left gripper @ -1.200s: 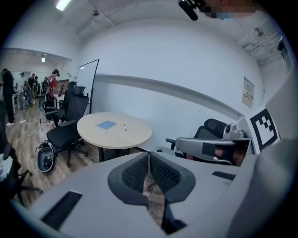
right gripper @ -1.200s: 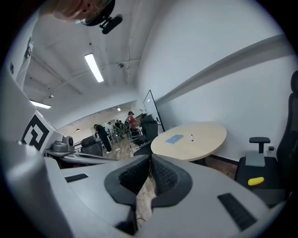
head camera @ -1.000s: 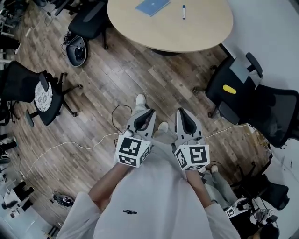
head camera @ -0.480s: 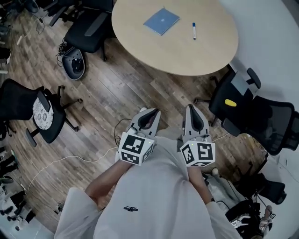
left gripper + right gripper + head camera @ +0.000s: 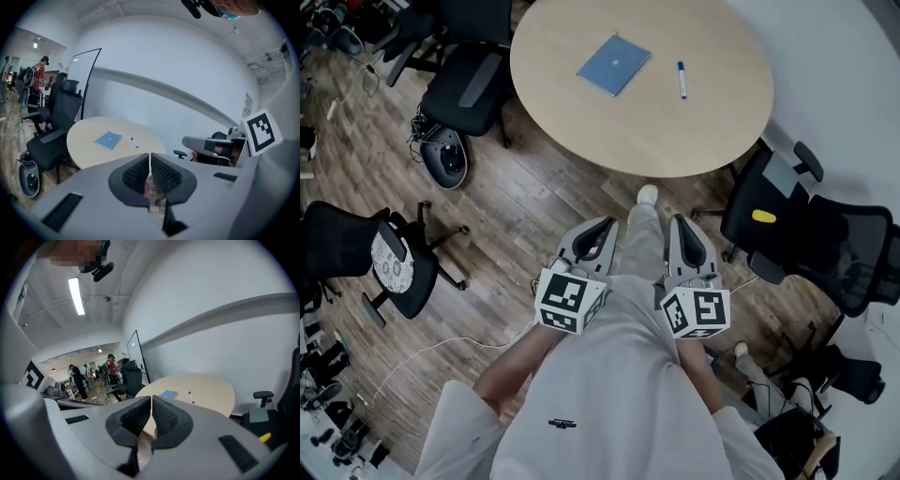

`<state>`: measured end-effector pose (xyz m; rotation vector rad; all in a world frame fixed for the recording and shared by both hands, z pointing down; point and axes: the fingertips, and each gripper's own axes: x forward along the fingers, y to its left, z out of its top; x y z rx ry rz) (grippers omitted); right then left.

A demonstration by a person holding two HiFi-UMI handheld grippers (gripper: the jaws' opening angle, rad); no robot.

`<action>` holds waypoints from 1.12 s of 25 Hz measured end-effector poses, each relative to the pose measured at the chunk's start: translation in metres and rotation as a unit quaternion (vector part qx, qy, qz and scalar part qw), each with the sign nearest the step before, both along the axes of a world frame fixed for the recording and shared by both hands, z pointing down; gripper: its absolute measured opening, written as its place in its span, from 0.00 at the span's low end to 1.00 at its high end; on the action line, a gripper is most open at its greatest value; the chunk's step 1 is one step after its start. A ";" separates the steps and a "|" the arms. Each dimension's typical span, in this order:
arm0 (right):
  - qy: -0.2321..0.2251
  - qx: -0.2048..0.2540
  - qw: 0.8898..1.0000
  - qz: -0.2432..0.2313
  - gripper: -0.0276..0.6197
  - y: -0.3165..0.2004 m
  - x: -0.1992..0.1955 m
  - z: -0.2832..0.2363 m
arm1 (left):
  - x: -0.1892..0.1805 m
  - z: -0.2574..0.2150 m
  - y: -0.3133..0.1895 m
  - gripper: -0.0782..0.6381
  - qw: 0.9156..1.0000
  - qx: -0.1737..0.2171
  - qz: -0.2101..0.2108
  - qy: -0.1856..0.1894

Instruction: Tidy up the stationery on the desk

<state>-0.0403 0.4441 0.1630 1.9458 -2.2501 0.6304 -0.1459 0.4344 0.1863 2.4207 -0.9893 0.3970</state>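
Observation:
A blue notebook (image 5: 614, 64) lies on the round wooden table (image 5: 703, 122), with a blue-capped marker pen (image 5: 682, 79) a little to its right. The same notebook (image 5: 108, 139) and pen (image 5: 134, 142) show in the left gripper view; the right gripper view has the notebook (image 5: 168, 394) and pen (image 5: 191, 397) too. My left gripper (image 5: 607, 225) and right gripper (image 5: 678, 222) are held side by side near my body, short of the table. Both are shut with nothing between the jaws.
Black office chairs stand around the table: one at its left (image 5: 469, 80), one at the far left (image 5: 356, 258), and two at the right (image 5: 825, 234), one with a yellow object (image 5: 762, 217) on its seat. A white cable (image 5: 441, 352) trails on the wood floor.
I have stepped closer to the table, so it fills more of the head view. Both grippers keep their place before my body, still shut.

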 end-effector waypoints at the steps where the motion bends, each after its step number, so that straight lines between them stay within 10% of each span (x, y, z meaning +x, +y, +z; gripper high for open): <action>1: -0.002 0.002 1.000 0.002 0.10 -0.007 0.007 0.000 | 0.005 0.001 -0.007 0.15 1.000 0.001 0.000 -0.003; 18: -0.030 -0.001 0.998 -0.060 0.10 -0.211 0.163 0.010 | 0.161 0.006 -0.206 0.15 0.997 0.000 -0.037 -0.062; 28: -0.014 -0.036 0.996 -0.075 0.10 -0.259 0.181 0.048 | 0.178 0.034 -0.252 0.15 0.995 -0.035 -0.046 -0.075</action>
